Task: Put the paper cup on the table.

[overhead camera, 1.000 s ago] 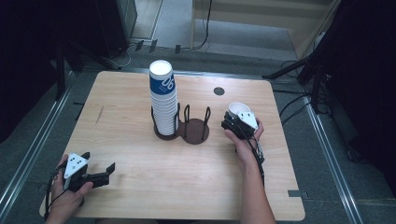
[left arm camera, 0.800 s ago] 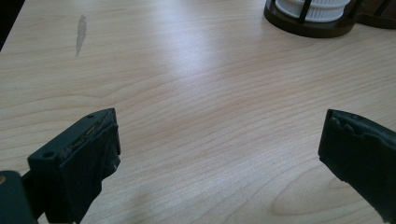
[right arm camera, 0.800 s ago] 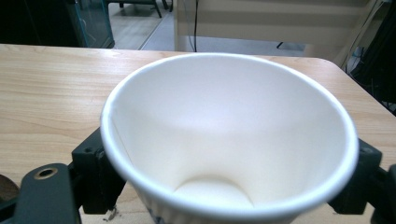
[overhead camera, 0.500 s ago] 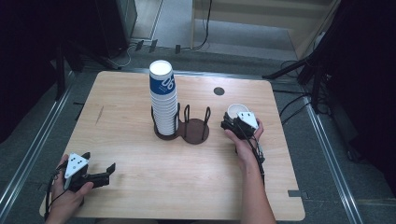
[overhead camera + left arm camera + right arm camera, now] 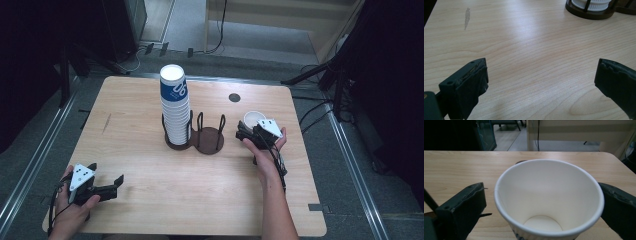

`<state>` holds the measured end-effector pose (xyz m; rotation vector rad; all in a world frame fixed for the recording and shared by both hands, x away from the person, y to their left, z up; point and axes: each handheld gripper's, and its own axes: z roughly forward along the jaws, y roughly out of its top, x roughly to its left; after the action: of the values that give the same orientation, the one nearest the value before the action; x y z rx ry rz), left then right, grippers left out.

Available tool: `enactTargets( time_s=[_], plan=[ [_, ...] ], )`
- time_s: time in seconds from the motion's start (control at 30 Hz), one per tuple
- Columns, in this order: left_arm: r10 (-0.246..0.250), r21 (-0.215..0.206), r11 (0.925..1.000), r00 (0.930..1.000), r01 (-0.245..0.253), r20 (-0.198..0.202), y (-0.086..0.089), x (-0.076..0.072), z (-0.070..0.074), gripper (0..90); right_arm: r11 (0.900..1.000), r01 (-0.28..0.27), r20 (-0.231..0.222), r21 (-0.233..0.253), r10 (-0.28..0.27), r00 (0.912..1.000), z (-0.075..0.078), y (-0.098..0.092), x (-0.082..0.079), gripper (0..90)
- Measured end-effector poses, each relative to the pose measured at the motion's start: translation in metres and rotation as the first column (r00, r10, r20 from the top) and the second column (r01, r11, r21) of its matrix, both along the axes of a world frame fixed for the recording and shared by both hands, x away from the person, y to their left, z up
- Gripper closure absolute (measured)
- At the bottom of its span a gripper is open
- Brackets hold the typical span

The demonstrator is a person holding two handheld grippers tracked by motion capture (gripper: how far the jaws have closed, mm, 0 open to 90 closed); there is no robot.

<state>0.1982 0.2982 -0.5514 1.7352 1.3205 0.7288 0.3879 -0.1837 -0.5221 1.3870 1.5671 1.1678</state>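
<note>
**Cup's between the right jaws, holder sits off to the left**

Nearest to the person, the left gripper [image 5: 105,187] idles wide open over bare table [image 5: 150,210]. Farther up, the right gripper [image 5: 248,131] has its jaws either side of the upright paper cup [image 5: 549,200], though I can't tell if they're actually squeezing it. The wooden holder [image 5: 209,141] and cup stack [image 5: 175,107] sit just to its left, so the right hand's way closer.

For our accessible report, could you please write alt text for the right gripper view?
A white paper cup stands upright and empty between the two black jaws of the right claw, which flank it without visibly squeezing. Behind it stretches the light wooden table.
</note>
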Motion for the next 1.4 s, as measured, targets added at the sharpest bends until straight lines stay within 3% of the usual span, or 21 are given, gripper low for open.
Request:
enactTargets(
  time_s=[0.73,1.4],
  plan=[
    [-0.002,0.004,1.0,1.0,0.002,-0.002,0.0,0.0,0.0,0.0,0.999,-0.046,0.082,0.018,0.044,0.9957,0.028,-0.015,-0.039,0.0],
    [-0.004,0.011,0.9999,1.0,0.004,-0.006,-0.001,0.0,0.0,0.0,0.999,-0.038,0.104,0.02,0.036,0.9939,0.03,-0.041,-0.071,0.0]
  ],
)
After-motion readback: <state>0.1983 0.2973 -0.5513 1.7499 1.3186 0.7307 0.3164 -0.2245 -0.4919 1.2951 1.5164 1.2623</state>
